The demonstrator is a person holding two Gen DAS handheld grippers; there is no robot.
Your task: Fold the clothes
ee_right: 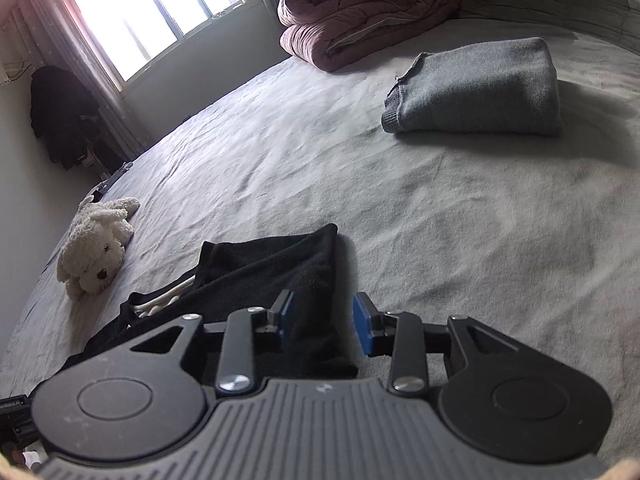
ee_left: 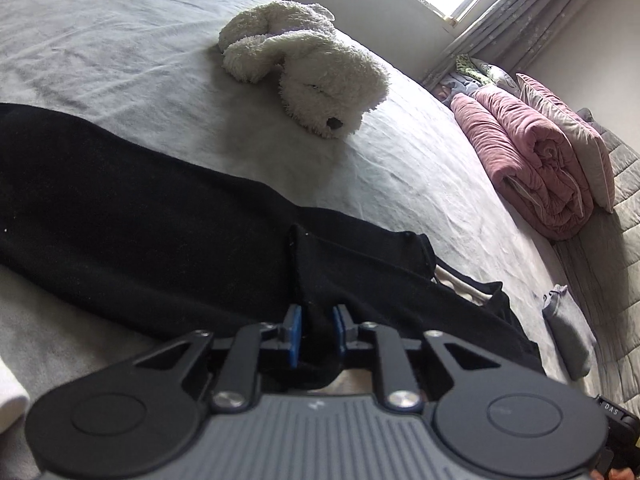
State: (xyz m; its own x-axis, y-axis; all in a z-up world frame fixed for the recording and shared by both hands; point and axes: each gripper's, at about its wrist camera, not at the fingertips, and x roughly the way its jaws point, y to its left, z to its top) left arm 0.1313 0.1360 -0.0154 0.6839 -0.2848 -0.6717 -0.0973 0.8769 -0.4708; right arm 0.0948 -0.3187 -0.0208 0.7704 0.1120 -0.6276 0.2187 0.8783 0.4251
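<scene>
I see a black garment (ee_left: pixel 160 216) spread flat across the near part of the grey bed, running left to right, its near edge bunched into a fold. Far right lies a grey knit garment (ee_right: pixel 476 88), already folded into a neat rectangle.

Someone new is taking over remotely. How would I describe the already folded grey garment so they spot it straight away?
Start from the rolled pink quilt at the far side of the grey bed. Just in front of it lies the folded grey knit, a neat compact bundle sitting alone on the sheet. Unlike the black garment spread out under the right hand-held gripper, it is grey, tidy and untouched.
</scene>
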